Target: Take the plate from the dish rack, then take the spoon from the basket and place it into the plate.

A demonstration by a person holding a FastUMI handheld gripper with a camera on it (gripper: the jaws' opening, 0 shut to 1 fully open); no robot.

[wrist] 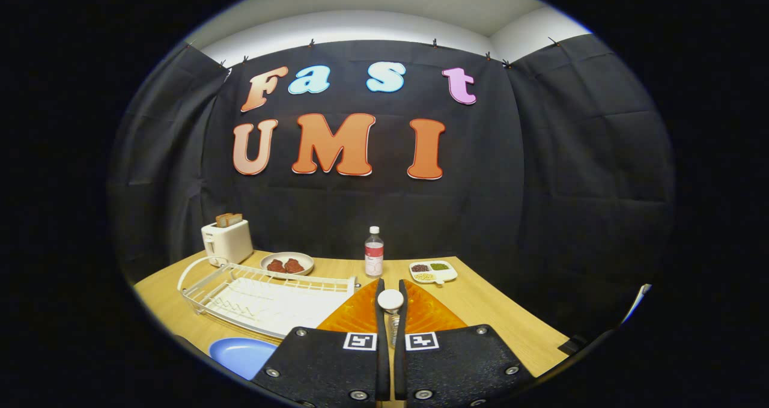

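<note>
The gripper (391, 303) has its two fingers close together, clamped on the handle of the spoon (390, 300), whose round white end stands up between the fingertips. Behind them is the orange basket (351, 315). Left of the fingers, the blue plate (240, 354) lies on the table (498, 312), just in front of the white dish rack (264, 297). Farther away stand a bottle (373, 252) and a toaster (227, 241).

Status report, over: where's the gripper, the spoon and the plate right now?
Hand-held gripper shut on spoon, above orange basket. Blue plate on table, beside dish rack, to gripper's left. Nothing in the way.
</note>
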